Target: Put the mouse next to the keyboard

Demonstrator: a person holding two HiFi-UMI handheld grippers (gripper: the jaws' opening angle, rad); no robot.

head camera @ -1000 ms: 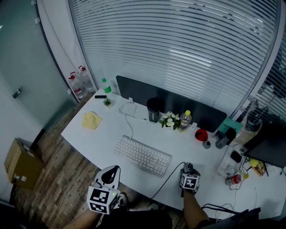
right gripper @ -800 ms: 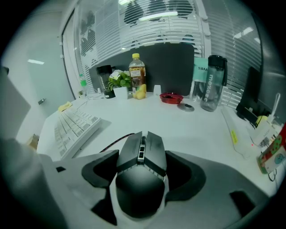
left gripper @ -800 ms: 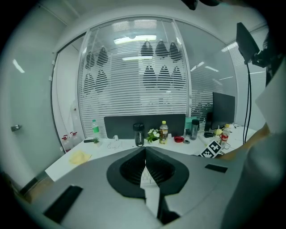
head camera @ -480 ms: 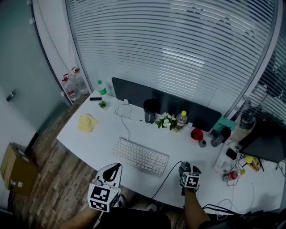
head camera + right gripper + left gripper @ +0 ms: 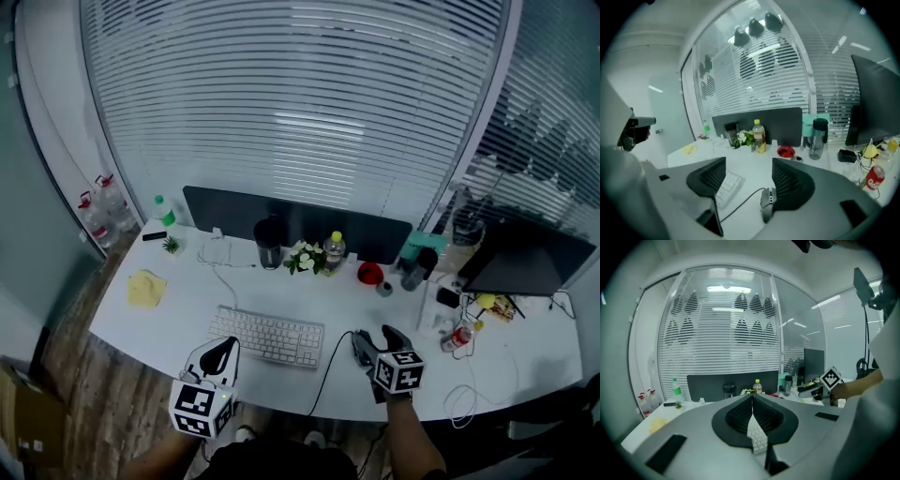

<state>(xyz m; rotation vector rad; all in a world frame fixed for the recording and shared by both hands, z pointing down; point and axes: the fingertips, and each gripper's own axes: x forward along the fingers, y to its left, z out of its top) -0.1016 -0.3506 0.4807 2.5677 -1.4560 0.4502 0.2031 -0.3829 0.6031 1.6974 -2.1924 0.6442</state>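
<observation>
Risen above the rounded mouse (image 5: 767, 202), right tongs (image 5: 749, 163) gape empty, narrowing; left tongs (image 5: 752, 397) closed.

Right tongs (image 5: 377, 340) rose off the mouse (image 5: 768, 200), empty jaws just narrowing.

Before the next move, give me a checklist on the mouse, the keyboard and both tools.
1. Placement: grey wired mouse lies on the white desk, right of the white keyboard, apart from it: ok.
2. Release: right tool has jaws apart, just been closing slightly, nothing between them: ok.
3. Spare: left tool has jaws together, empty: ok.
4. Cable: black mouse cable lies clear of the keys: ok.
5. Plug: cable's far end connected: cannot tell.
</observation>
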